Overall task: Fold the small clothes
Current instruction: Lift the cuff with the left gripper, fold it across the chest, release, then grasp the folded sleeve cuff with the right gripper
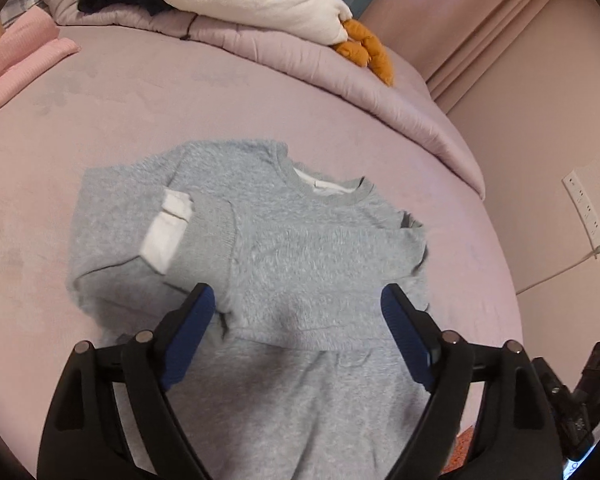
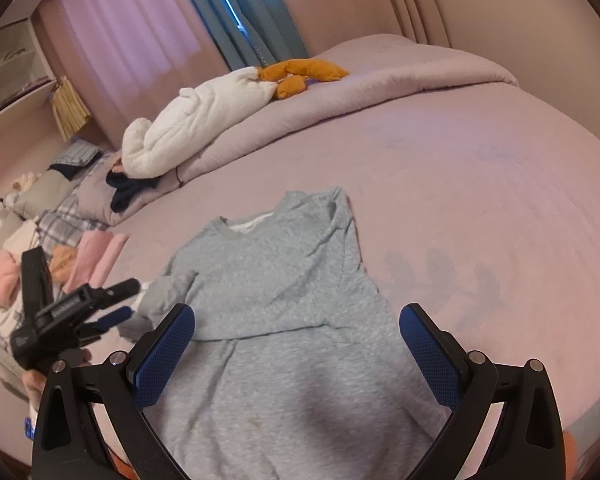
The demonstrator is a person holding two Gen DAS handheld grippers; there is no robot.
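Left hand-held gripper (image 1: pixel 298 304) jaws spread wide, right hand-held gripper (image 2: pixel 296 322) likewise

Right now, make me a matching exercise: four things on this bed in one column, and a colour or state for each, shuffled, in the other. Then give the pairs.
Things:
1. sweatshirt
2. plush toy
3. folded clothes
4. left gripper

Colour or state:
A. white with orange feet, lying on the rolled duvet
B. pink, stacked at the bed's edge
C. open, blue-padded fingers spread above the hem
D. grey, spread flat, sleeves folded over the chest

Pairs: 1-D, 2-A, 3-B, 4-C
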